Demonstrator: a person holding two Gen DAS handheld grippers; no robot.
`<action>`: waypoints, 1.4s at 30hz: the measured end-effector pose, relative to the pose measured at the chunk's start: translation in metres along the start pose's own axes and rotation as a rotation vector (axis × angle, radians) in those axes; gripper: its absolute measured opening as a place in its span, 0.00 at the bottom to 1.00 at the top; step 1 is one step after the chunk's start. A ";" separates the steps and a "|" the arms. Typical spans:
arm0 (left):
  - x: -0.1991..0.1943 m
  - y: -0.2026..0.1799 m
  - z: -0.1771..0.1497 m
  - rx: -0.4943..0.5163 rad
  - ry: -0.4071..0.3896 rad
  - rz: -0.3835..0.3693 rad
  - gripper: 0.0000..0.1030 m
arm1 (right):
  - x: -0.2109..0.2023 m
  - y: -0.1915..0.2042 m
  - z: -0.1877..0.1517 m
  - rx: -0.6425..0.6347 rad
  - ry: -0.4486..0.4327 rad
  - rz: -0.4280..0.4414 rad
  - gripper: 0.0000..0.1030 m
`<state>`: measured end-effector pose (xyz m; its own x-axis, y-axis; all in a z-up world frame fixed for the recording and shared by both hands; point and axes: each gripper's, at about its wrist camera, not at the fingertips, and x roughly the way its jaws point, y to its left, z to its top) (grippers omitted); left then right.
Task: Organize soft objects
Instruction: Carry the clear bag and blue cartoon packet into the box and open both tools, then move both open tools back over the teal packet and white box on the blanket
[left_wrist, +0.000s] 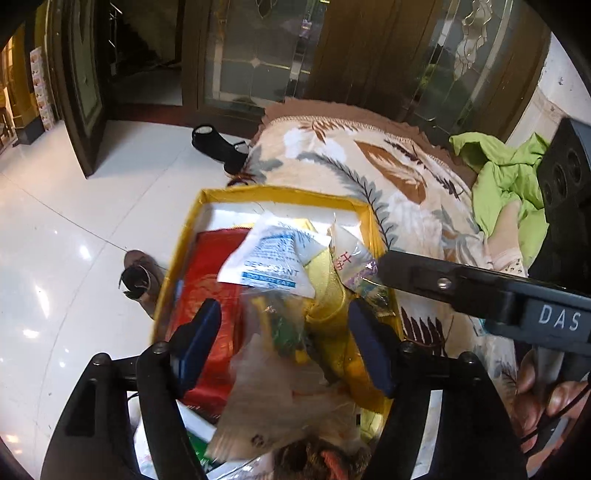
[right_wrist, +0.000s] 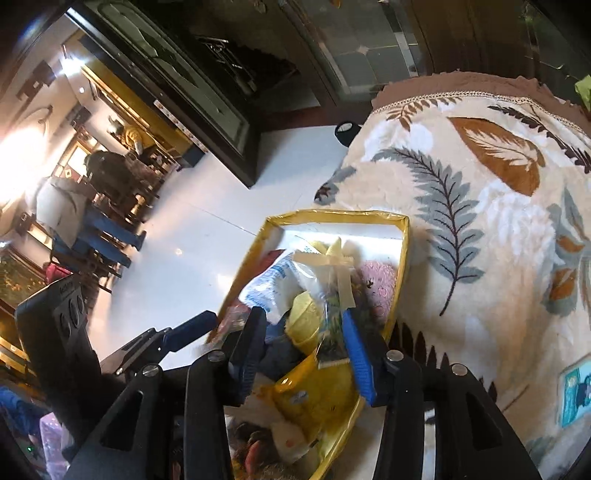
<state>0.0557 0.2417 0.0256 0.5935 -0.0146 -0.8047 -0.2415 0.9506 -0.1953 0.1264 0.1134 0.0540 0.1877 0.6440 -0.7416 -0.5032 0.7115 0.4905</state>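
Crumpled clear plastic wrapping (left_wrist: 280, 384) fills the space between the blue pads of the left gripper (left_wrist: 284, 328), whose jaws stand spread with nothing pinched; the film looks loose, feather-light and slippery, likely to slide unless a bunched fold is taken.

Just ahead of those jaws lies a white desiccant sachet with blue print (left_wrist: 273, 258), flat, thin and limp, best caught by one edge. Beside it, toward the right pad, sits a yellow satin fabric pouch (left_wrist: 328, 291), soft and compressible, offering the fullest bite at its gathered middle.

All of this rests in a shallow yellow-rimmed cardboard box (left_wrist: 184, 236), set on a cream blanket with a leaf print (left_wrist: 369, 162).

From the right, the right gripper (right_wrist: 299, 339) reaches into the same box, its jaws also parted around a small clear packet taped with pale strips (right_wrist: 334, 295); whether either pad touches the packet cannot be told. That packet appears crinkly and slight, so a hold low on its filled body seems safer than on the tape.
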 end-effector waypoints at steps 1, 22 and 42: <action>-0.005 0.001 0.000 -0.001 -0.006 0.004 0.69 | -0.005 -0.001 -0.002 0.007 -0.006 0.013 0.45; -0.031 -0.076 -0.030 0.127 -0.095 0.094 0.70 | -0.116 -0.060 -0.081 0.066 -0.116 -0.012 0.51; 0.006 -0.178 -0.031 0.329 -0.060 0.073 0.70 | -0.180 -0.147 -0.115 0.228 -0.211 -0.125 0.51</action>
<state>0.0780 0.0626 0.0385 0.6304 0.0662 -0.7734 -0.0305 0.9977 0.0605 0.0695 -0.1390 0.0627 0.4185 0.5747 -0.7032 -0.2683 0.8180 0.5089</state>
